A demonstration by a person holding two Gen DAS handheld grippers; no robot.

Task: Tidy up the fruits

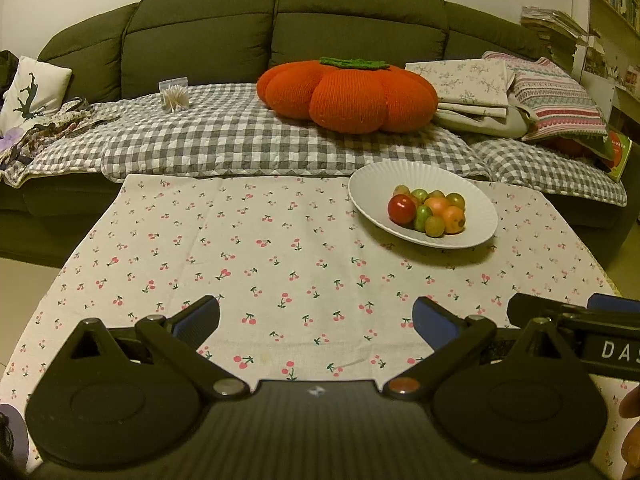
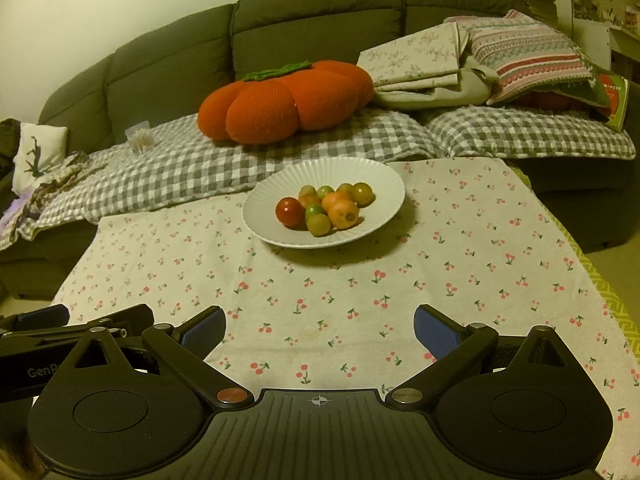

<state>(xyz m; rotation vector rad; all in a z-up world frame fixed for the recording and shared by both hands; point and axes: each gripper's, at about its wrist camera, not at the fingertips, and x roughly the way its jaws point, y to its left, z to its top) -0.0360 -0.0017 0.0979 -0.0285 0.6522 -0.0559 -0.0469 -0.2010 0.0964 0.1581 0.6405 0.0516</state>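
Left gripper (image 1: 316,320) held low over the near edge of a table, blue-padded fingers (image 1: 199,317) spread wide, nothing between them. Right gripper (image 2: 319,326) alongside, just beside the left one, likewise spread wide and empty above the cloth. Beneath both, a pale tablecloth (image 1: 248,248) printed with small red cherries. Farther out, toward the far right part of the table in the left view, a white ribbed plate (image 1: 370,184) resting on the cloth, well apart from both tools. Piled in the plate's centre, touching one another: a red round fruit (image 1: 402,209) on the left side, two orange fruits (image 1: 453,219) on the right, several small green-yellow round fruits (image 1: 434,226) around them. Behind the table, a dark green sofa (image 1: 200,28) covered by a grey checked blanket (image 1: 224,140). On the blanket, a big orange pumpkin-shaped cushion (image 1: 348,94), with folded linens and a striped pillow (image 1: 556,100) to its right.
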